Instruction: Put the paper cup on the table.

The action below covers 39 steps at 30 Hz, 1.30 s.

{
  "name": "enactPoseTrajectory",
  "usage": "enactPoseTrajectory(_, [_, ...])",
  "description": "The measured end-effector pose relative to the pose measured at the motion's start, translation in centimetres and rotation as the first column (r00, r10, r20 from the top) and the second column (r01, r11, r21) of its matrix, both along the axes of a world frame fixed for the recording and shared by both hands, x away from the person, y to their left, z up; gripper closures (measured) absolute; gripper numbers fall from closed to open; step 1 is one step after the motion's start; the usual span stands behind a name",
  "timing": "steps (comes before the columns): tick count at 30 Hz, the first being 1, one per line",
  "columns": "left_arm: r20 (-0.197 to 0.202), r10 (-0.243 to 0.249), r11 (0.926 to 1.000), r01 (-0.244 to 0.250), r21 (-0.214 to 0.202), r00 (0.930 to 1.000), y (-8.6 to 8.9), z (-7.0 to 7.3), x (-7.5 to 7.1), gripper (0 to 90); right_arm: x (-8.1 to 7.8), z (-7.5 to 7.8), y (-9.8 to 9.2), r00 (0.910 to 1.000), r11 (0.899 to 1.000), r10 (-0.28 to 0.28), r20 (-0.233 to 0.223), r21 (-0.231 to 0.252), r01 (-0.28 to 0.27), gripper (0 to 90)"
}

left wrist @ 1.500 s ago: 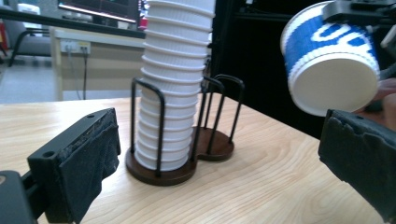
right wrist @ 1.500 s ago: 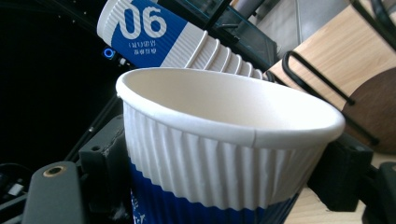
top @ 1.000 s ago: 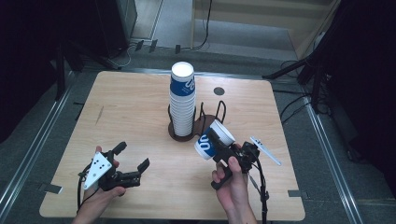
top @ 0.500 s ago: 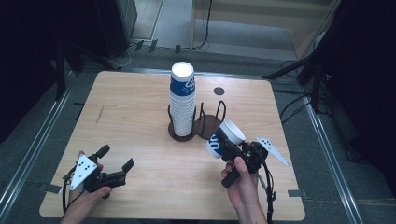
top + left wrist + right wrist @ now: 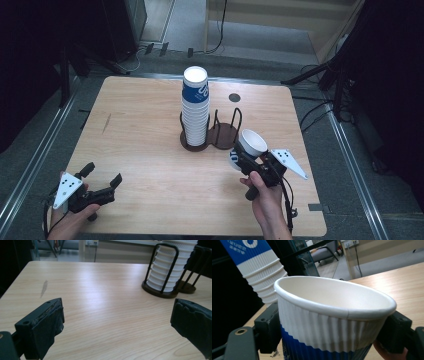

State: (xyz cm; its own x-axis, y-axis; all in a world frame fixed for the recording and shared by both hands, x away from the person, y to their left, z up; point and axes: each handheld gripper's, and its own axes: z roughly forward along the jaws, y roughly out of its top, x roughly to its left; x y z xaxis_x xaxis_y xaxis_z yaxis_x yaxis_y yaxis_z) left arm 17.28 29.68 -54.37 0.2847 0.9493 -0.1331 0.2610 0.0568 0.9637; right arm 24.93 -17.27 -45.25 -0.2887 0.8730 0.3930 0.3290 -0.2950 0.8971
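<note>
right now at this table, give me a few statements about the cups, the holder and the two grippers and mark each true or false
1. The right gripper is shut on a single paper cup. True.
2. The left gripper holds a cup too. False: its jaws stand open over bare table.
3. The stack of cups stands upright in the wire holder. True.
4. The held cup is full of liquid. False: its inside looks empty and white.
5. The holder's second bay, beside the stack, is also full of cups. False: it has none.
</note>
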Motion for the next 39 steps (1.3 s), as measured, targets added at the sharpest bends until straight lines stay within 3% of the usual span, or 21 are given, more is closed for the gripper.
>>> enactPoseTrajectory(4, [-0.012, 0.028, 0.9996, -0.028, -0.007, 0.9995, 0.8, -0.2, 0.1, 0.0, 0.3, -0.6, -0.3, 0.9992, 0.999, -0.021, 0.033, -0.05, 0.023, 19.3])
enactPoseTrajectory(9, [-0.031, 0.053, 0.9977, -0.051, 0.044, 0.9981, 1.2, -0.7, 0.3, 0.0, 0.6, -1.1, -0.7, 0.9957, 0.992, -0.053, 0.076, -0.111, 0.062, 19.2])
enactPoseTrajectory(17, [-0.057, 0.083, 0.9956, -0.081, 0.047, 0.9949, 1.9, -0.8, 0.4, 0.0, 1.6, -2.0, -1.7, 0.9875, 0.98, -0.101, 0.121, -0.159, 0.12, 19.1])
enactPoseTrajectory(23, [-0.06, 0.085, 0.9959, -0.083, 0.036, 0.9945, 2.0, -0.8, 0.4, 0.0, 2.5, -2.8, -2.4, 0.9801, 0.968, -0.131, 0.149, -0.196, 0.159, 19.1])
enactPoseTrajectory(30, [-0.062, 0.088, 0.9952, -0.085, 0.049, 0.9942, 1.9, -0.8, 0.5, 0.0, 3.5, -3.9, -2.8, 0.9698, 0.945, -0.158, 0.186, -0.257, 0.203, 19.2])
enactPoseTrajectory(36, [-0.064, 0.092, 0.9946, -0.089, 0.053, 0.9937, 1.9, -0.8, 0.5, 0.0, 4.3, -4.8, -3.1, 0.9648, 0.928, -0.178, 0.194, -0.292, 0.23, 19.1])
enactPoseTrajectory(39, [-0.064, 0.094, 0.9946, -0.091, 0.05, 0.9935, 1.9, -0.8, 0.5, 0.0, 4.7, -5.2, -3.3, 0.9636, 0.925, -0.187, 0.191, -0.295, 0.238, 19.2])
